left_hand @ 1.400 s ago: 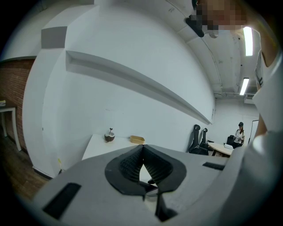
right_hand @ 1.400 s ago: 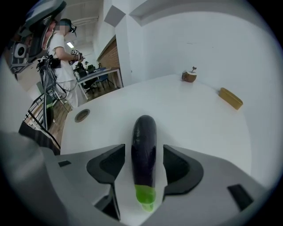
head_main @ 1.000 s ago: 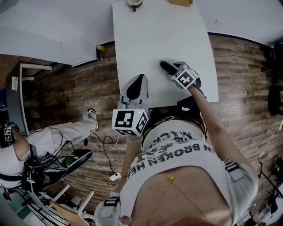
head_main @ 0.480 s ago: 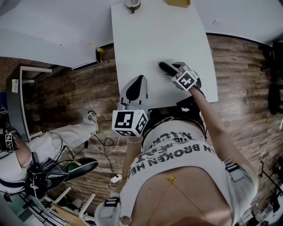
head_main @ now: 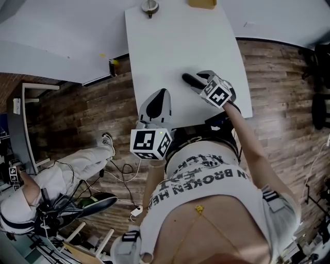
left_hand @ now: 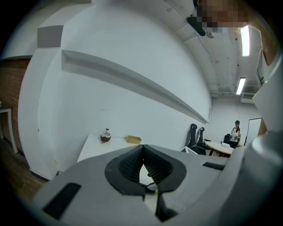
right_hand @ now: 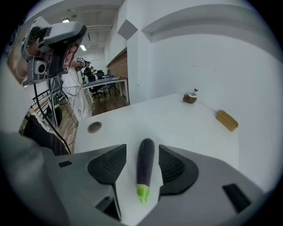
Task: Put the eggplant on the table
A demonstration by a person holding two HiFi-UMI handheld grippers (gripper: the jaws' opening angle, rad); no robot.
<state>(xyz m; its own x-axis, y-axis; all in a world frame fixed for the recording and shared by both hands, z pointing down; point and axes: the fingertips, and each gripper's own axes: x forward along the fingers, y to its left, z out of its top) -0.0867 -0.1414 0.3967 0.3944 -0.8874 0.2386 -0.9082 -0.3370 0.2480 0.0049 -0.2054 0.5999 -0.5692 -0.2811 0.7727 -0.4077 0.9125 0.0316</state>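
A dark purple eggplant [right_hand: 145, 165] with a green stem lies flat on the white table [head_main: 180, 41], stem end toward the camera in the right gripper view. My right gripper [right_hand: 141, 151] stands open around it, a jaw on each side and a gap showing between each pad and the eggplant. In the head view the eggplant [head_main: 188, 79] pokes out ahead of the right gripper [head_main: 200, 83] near the table's front right. My left gripper [head_main: 163, 94] hovers over the table's near edge, shut with nothing in it; its pads [left_hand: 132, 164] meet at the tips.
A small brown bowl [head_main: 150, 6] and a yellow block [head_main: 202, 3] sit at the table's far end. A round cable grommet [right_hand: 94, 127] is set into the table's left side. A seated person [head_main: 46, 180] and cables are on the wooden floor at left.
The right gripper and eggplant keep about the same spot on the table. The head view has drifted slightly, and the seated person at lower left has shifted.
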